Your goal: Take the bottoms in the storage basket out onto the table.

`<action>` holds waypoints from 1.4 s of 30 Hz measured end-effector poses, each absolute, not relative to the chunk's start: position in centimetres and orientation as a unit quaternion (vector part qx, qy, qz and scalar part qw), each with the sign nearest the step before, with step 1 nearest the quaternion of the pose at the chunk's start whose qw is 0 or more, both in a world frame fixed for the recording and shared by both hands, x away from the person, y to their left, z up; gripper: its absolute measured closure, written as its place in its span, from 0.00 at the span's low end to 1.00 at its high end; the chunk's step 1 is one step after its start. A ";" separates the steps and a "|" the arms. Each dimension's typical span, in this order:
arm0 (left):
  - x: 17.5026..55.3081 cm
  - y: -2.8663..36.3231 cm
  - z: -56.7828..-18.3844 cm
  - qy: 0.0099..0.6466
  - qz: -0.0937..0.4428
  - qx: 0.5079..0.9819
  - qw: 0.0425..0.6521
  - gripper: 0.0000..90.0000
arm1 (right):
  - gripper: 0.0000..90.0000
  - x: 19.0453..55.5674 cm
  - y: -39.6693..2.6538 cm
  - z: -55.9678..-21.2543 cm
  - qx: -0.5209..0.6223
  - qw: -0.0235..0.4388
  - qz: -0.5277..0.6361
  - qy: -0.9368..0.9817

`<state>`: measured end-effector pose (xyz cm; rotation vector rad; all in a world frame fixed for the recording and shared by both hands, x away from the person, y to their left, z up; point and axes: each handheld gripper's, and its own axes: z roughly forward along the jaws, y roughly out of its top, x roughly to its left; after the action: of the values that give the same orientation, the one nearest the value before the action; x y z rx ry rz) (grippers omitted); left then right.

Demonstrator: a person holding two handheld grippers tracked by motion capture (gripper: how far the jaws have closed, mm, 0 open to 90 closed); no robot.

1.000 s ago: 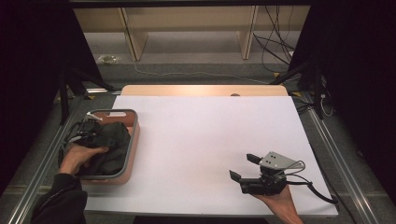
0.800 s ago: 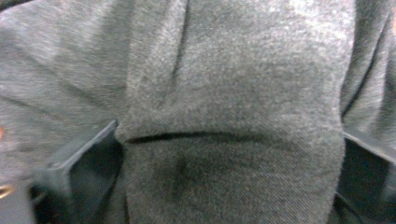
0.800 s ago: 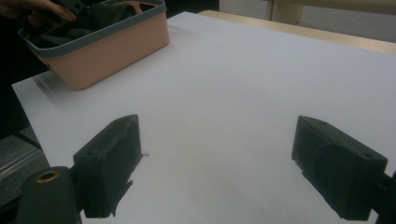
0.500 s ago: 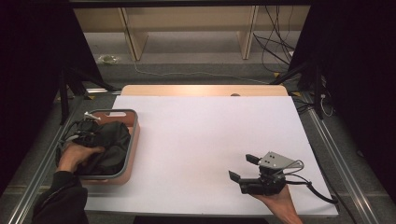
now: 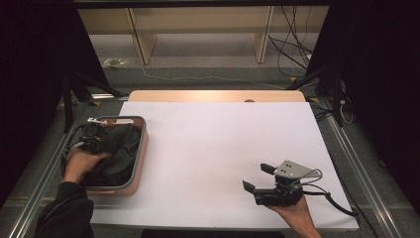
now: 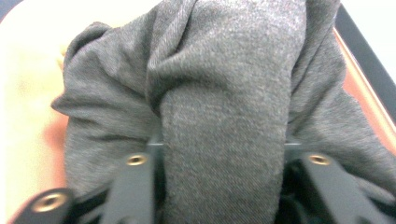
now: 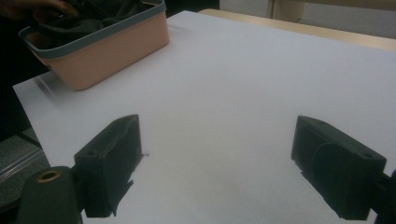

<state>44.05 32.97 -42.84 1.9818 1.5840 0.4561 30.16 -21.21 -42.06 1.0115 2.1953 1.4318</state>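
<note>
A pink basket with a grey rim [image 5: 142, 148] stands at the table's left edge, filled with dark grey cloth [image 5: 119, 148]. My left gripper [image 5: 88, 145] is down inside the basket, mostly hidden under the hand. In the left gripper view a thick fold of the grey cloth [image 6: 224, 93] fills the gap between the jaws, and the left gripper [image 6: 224, 154] is shut on it. My right gripper [image 5: 256, 177] is held low over the white table near the front right. Its jaws stand wide apart in the right gripper view, where the right gripper [image 7: 217, 158] has nothing between them.
The white tabletop [image 5: 223, 144] stretches between the basket and the right gripper. The right gripper view has the basket [image 7: 107, 51] far off at the upper left. A cable [image 5: 337, 203] trails from the right gripper toward the table's right edge.
The left hand has pushed a little deeper into the basket, toward its left side. The right gripper has stayed almost still.
</note>
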 end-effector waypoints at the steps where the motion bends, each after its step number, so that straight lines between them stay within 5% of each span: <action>1: 44.1 33.0 -42.8 0.595 0.165 0.734 0.281 0.55 | 0.19 30.1 -21.2 -42.0 0.356 0.165 0.503 0.770; 8: 44.6 33.8 -42.7 0.645 0.118 0.711 0.253 0.14 | 0.19 30.1 -21.2 -42.1 0.353 0.166 0.502 0.772; 12: 45.0 33.9 -43.9 0.666 0.098 0.703 0.227 0.00 | 0.19 30.1 -21.2 -42.1 0.355 0.164 0.501 0.772; 25: 45.3 33.8 -45.2 0.663 0.088 0.708 0.226 0.00 | 0.19 30.1 -21.1 -42.2 0.354 0.162 0.498 0.775; 30: 45.1 34.0 -44.8 0.658 0.097 0.710 0.230 0.19 | 0.19 30.2 -21.1 -42.2 0.354 0.160 0.497 0.776; 33: 45.1 33.6 -44.8 0.656 0.106 0.713 0.224 0.19 | 0.19 30.2 -21.1 -42.2 0.353 0.160 0.497 0.776; 42: 45.0 33.3 -44.1 0.637 0.132 0.721 0.238 0.41 | 0.19 30.2 -21.1 -42.2 0.352 0.160 0.499 0.775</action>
<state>44.96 33.27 -44.12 1.9762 1.7453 0.3621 30.21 -21.09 -42.23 1.0063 2.2150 1.4250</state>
